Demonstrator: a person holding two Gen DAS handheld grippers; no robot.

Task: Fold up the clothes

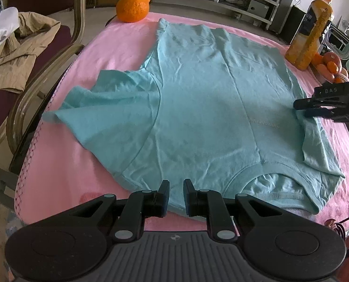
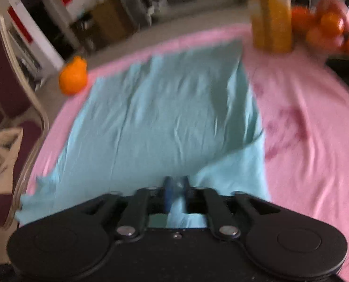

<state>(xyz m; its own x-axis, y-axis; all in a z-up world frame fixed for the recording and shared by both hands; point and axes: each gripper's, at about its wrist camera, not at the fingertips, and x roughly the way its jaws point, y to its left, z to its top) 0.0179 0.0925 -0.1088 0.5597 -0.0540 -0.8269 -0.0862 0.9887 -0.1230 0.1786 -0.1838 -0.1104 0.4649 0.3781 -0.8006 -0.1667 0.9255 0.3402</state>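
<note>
**Kid:** What does the left gripper (image 1: 176,196) look like?

**Helper:** It is black plastic. It has two big round discs, one on each side, and a grey ribbed plate in the middle with a tiny round mark. Thin black bars link up with round silver-grey pins. The pads (image 1: 165,197) on the fingers are dark blue.

**Kid:** And the right gripper (image 2: 176,188)?

**Helper:** Same black shape, same round discs, shiny pins and blue pads. From the side it shows small pale letters.
</note>
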